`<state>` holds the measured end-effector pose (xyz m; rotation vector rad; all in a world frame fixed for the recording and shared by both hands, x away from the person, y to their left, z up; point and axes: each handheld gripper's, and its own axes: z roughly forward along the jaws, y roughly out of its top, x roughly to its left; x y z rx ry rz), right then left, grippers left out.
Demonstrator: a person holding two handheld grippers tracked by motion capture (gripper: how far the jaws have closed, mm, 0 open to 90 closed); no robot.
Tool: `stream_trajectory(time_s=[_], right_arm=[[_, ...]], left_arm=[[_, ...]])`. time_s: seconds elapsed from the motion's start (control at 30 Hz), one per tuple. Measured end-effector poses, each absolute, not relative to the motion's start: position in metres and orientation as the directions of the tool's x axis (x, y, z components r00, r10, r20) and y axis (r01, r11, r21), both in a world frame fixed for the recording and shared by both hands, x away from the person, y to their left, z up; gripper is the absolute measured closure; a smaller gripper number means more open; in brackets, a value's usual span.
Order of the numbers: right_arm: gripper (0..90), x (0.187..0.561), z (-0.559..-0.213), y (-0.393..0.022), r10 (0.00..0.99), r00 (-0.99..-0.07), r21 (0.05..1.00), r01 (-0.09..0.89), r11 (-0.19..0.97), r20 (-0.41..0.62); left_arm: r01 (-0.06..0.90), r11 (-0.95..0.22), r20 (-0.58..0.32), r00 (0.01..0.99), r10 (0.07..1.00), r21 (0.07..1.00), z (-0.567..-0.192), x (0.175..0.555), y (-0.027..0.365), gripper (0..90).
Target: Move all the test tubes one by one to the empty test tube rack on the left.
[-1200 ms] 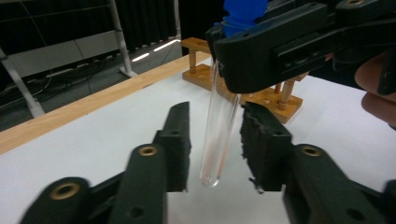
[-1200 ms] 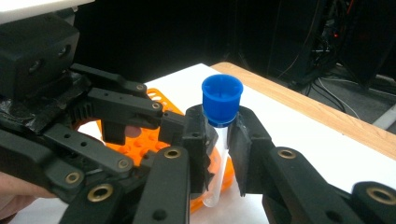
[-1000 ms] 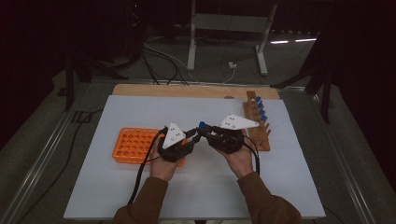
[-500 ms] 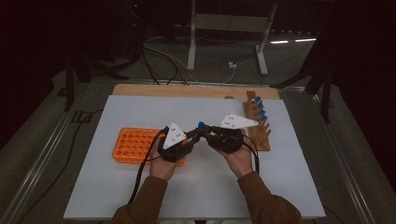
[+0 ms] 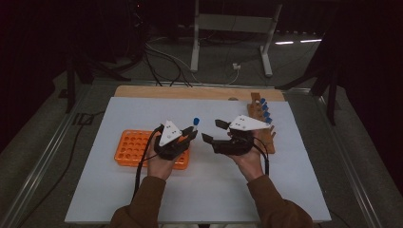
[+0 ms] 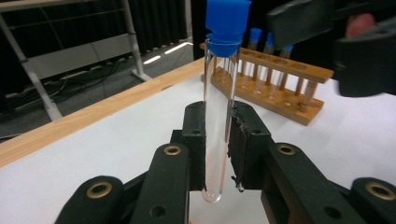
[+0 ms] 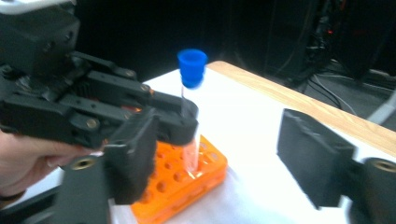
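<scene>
A clear test tube (image 6: pixel 217 130) with a blue cap (image 5: pixel 196 121) stands upright between the pads of my left gripper (image 5: pixel 189 134), which is shut on its lower part. In the right gripper view the tube (image 7: pixel 190 107) hangs above the orange rack (image 7: pixel 187 186). My right gripper (image 5: pixel 211 130) sits just right of the tube. Its jaws have just been opening and now stand wide apart with nothing between them (image 7: pixel 222 158). In the high view the orange rack (image 5: pixel 130 147) lies under my left hand.
A wooden rack (image 5: pixel 263 123) with several blue-capped tubes stands at the back right of the white mat (image 5: pixel 214 190); it is behind the held tube in the left gripper view (image 6: pixel 271 88). A wooden board (image 5: pixel 190 92) edges the far side.
The right gripper's jaws have opened and drawn a little to the right, off the tube. The left gripper still holds the tube in about the same place.
</scene>
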<state>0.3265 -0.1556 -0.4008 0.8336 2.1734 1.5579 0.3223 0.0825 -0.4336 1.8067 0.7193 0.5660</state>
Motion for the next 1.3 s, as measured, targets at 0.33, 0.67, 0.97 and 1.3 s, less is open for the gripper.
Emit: stream_trajectory(time_s=[0.33,0.67,0.97,1.3], right_arm=[[7.0,0.324,-0.408,-0.17,0.685,-0.726,0.93,0.287,0.23,0.054],[1.7,0.321,-0.417,-0.183,0.706,-0.706,0.924,0.308,0.228,0.062],[1.7,0.318,-0.425,-0.189,0.713,-0.698,0.919,0.322,0.227,0.069],[1.7,0.311,-0.43,-0.201,0.719,-0.691,0.917,0.328,0.226,0.07]], left_arm=[[0.237,-0.213,0.0,0.669,0.744,0.948,-0.444,0.326,0.093,78.4],[0.281,-0.149,-0.069,0.64,0.766,0.948,-0.459,0.319,0.108,78.4],[0.297,-0.119,-0.107,0.647,0.755,0.948,-0.465,0.3,0.119,78.3],[0.322,-0.114,-0.134,0.655,0.744,0.94,-0.479,0.29,0.123,78.3]])
